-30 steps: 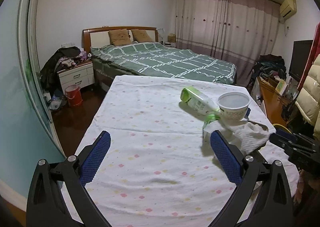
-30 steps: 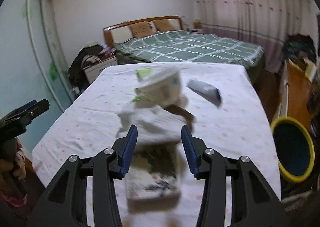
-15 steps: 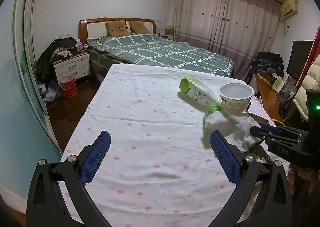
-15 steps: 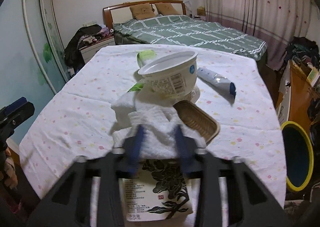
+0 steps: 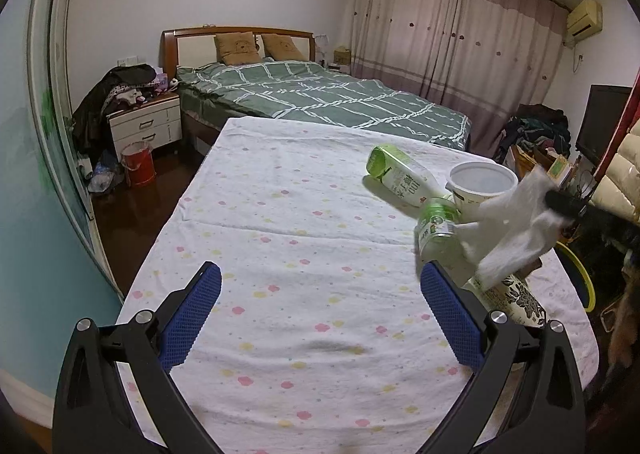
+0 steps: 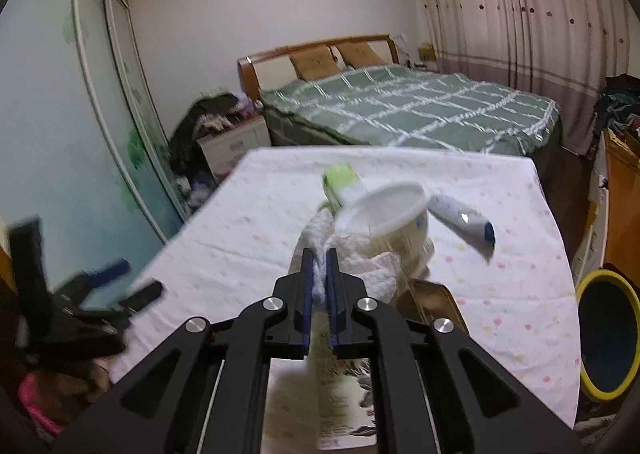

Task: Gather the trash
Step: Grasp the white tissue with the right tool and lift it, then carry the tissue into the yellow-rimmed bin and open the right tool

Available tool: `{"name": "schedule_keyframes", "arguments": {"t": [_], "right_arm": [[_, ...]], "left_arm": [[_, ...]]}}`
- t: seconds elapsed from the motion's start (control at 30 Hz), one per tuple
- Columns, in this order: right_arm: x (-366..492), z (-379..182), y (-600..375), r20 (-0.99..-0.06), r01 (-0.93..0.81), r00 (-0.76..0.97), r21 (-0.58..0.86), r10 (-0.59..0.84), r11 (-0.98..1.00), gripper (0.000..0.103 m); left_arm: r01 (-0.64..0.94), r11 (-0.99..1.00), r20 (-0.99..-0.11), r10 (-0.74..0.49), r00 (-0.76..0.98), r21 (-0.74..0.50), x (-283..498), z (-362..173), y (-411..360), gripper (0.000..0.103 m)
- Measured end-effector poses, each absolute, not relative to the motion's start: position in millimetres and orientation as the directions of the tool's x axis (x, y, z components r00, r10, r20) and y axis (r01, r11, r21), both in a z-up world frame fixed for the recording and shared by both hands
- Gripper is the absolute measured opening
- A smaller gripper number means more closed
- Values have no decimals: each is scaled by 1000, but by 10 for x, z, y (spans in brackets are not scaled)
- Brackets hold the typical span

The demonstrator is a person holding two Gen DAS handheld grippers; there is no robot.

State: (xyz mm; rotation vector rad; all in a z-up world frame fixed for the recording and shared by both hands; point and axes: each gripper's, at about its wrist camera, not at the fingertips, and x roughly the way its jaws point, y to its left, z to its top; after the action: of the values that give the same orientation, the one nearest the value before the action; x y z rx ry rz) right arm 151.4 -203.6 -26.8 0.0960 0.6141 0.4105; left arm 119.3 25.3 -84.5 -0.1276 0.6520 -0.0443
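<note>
With the right gripper point(image 6: 319, 274) clamped on the first white tissue wad point(image 6: 360, 258) and the left gripper point(image 5: 320, 306) wide open and empty, bottles point(image 5: 400, 174), cup point(image 5: 482, 184) and tube point(image 6: 460, 216) remain on the table point(image 5: 280, 234).

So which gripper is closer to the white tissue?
Right. The right gripper is shut on the white tissue, lifting it clear of the table. The left gripper hangs open over bare cloth, off to the tissue's side.

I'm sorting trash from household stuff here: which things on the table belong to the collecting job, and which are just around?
Job:
white tissue, in the right gripper
paper bowl
green bottle
tube
yellow-rimmed bin

Just around:
bed
nightstand
curtains
</note>
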Motion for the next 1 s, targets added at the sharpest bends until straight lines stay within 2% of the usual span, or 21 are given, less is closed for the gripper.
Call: {"name": "schedule_keyframes", "arguments": {"t": [0.27, 0.43, 0.7, 1.0], "right_arm": [[1404, 164, -2100, -443, -392, 761, 268, 474, 880, 6], [1290, 378, -2301, -387, -367, 806, 268, 449, 891, 6], [1178, 469, -2979, -362, -204, 886, 258, 290, 945, 6], [1148, 290, -4008, -401, 63, 915, 262, 49, 963, 6]], "left_arm": [[-1, 990, -611, -84, 787, -138, 1197, -878, 271, 98], [0, 991, -608, -83, 790, -136, 1198, -872, 263, 98], [10, 991, -611, -88, 786, -131, 1185, -852, 234, 98], [45, 994, -619, -97, 780, -99, 1237, -813, 3, 98]]}}
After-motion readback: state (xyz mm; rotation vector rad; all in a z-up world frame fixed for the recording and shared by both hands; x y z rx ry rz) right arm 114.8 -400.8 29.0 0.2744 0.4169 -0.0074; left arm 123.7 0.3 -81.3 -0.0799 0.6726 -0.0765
